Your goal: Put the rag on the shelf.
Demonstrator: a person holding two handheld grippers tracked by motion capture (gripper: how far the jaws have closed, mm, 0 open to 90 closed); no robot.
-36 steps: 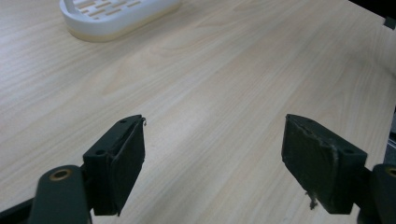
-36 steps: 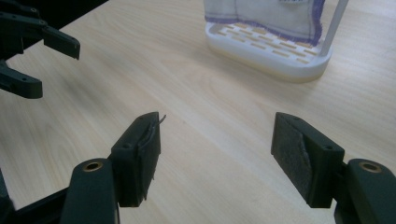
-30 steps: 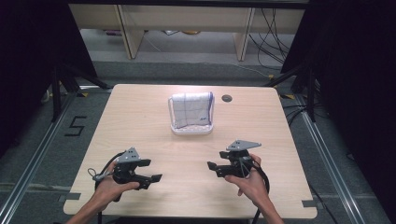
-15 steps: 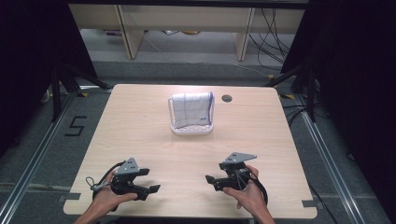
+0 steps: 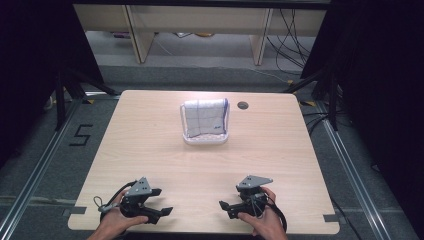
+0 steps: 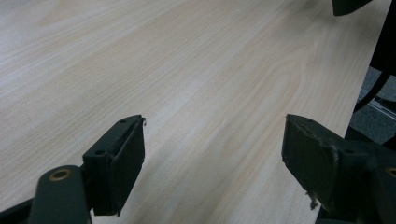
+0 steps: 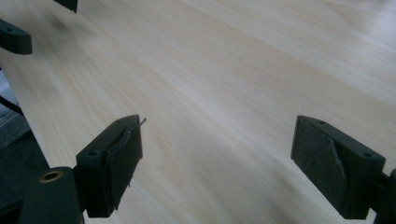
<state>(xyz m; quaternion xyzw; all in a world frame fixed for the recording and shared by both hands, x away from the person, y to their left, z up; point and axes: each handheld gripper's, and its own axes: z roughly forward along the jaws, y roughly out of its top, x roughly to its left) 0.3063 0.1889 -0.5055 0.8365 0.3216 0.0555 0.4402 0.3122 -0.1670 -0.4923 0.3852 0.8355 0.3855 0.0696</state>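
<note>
A white basket (image 5: 205, 138) with a folded white, blue-lined cloth (image 5: 204, 118) in it stands at the back middle of the wooden table (image 5: 150, 145). My left gripper (image 5: 162, 202) lies low at the near left edge in a hand, pointing right, open with nothing between its pads (image 6: 212, 140). My right gripper (image 5: 225, 209) sits at the near right, pointing left toward the other, also open (image 7: 217, 140). Its jaws have just been opening, with only bare table between them. Each gripper view catches the other gripper's jaw tips, the right's (image 6: 350, 5) and the left's (image 7: 14, 37), far off.
A round cable hole (image 5: 243, 105) is in the tabletop right of the basket. Past the far edge stand shelf legs (image 5: 261, 37) and loose cables (image 5: 292, 35). Dark floor with rails (image 5: 40, 165) surrounds the table.
Both hands have drawn back toward the near table edge and sunk lower. The right gripper's jaws stand wider than before.
</note>
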